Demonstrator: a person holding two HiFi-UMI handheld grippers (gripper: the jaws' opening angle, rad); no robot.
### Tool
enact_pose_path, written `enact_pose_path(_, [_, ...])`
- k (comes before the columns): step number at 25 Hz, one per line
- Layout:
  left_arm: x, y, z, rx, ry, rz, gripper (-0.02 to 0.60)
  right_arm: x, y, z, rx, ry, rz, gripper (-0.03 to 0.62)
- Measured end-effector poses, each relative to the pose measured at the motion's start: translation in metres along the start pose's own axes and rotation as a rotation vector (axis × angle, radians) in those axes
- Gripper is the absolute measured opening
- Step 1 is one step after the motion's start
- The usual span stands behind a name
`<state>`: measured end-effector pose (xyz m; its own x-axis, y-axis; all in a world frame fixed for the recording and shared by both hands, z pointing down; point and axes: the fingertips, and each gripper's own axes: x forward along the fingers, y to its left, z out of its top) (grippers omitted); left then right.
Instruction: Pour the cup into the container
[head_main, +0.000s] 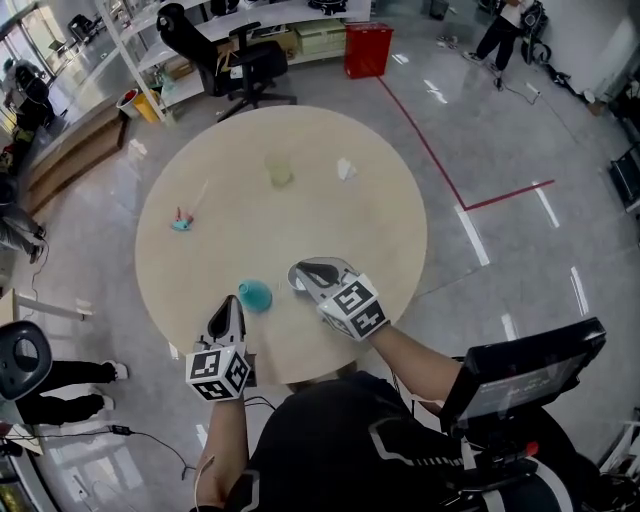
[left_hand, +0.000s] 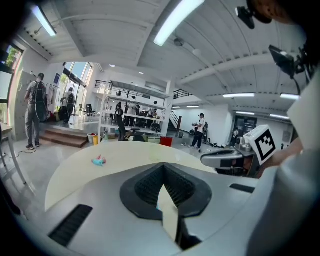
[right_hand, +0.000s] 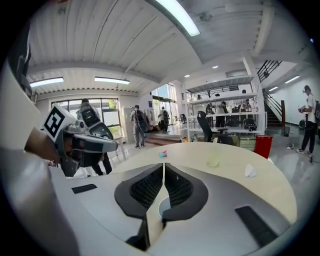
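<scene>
both left gripper (head_main: 232, 304) and right gripper (head_main: 298, 277) are closed on nothing, the teal cup (head_main: 255, 295) standing on the round table (head_main: 380, 230) between them; a sideways nudge could tip it, spilling whatever it perhaps holds.

My left gripper (head_main: 231, 303) and right gripper (head_main: 300, 272) have grey plastic shells, smooth with a slight sheen. Pads (right_hand: 145, 189) are black, ribbed, matt, rubbery-looking. Marker cubes (head_main: 219, 372) carry matt black-and-white print. Table (head_main: 230, 150) is pale beige, smooth, matt; wood or laminate, I can't tell. Cup (head_main: 255, 295) is teal, plastic-looking, a bit glossy. Container (head_main: 279, 172) is translucent pale green, likely plastic. Floor (head_main: 500, 130) is grey, polished, glossy, with reflections. My shirt (head_main: 320, 430) is black matt cloth.
</scene>
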<state>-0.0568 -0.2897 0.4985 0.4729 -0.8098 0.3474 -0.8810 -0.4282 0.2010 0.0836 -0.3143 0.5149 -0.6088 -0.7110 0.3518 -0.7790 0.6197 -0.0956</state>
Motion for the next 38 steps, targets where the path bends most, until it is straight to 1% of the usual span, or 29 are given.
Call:
enact_pose_path(7, [-0.005, -0.033, -0.002, 0.013, 0.006, -0.026, 0.0, -0.016, 0.006, 0.017, -0.027, -0.032, 0.049, 0.008])
enact_pose_path(13, [-0.034, -0.055, -0.011, 0.019, 0.0, -0.001, 0.0, -0.04, 0.031, 0.014, -0.024, -0.045, 0.114, 0.006])
enact_pose_path(17, [-0.057, -0.068, -0.013, 0.045, -0.022, -0.008, 0.0, -0.054, 0.039, 0.012, -0.032, -0.061, 0.092, 0.006])
enact_pose_path(20, [-0.084, -0.073, -0.015, 0.063, -0.046, -0.009, 0.0, -0.07, 0.055, 0.011, -0.038, -0.075, 0.067, 0.006])
enact_pose_path(26, [-0.158, -0.087, -0.034, 0.062, -0.08, -0.049, 0.0, -0.115, 0.117, 0.005, -0.039, -0.095, 0.034, 0.006])
enact_pose_path(31, [-0.239, -0.11, -0.056, 0.064, -0.118, -0.112, 0.0, -0.166, 0.181, -0.017, -0.034, -0.102, 0.006, 0.006])
enact_pose_path(35, [-0.289, -0.128, -0.086, 0.066, -0.094, -0.168, 0.0, -0.209, 0.233, -0.032, 0.009, -0.112, -0.025, 0.006])
enact_pose_path(38, [-0.326, -0.139, -0.101, 0.048, -0.089, -0.2, 0.0, -0.245, 0.269, -0.031, 0.007, -0.129, -0.036, 0.007])
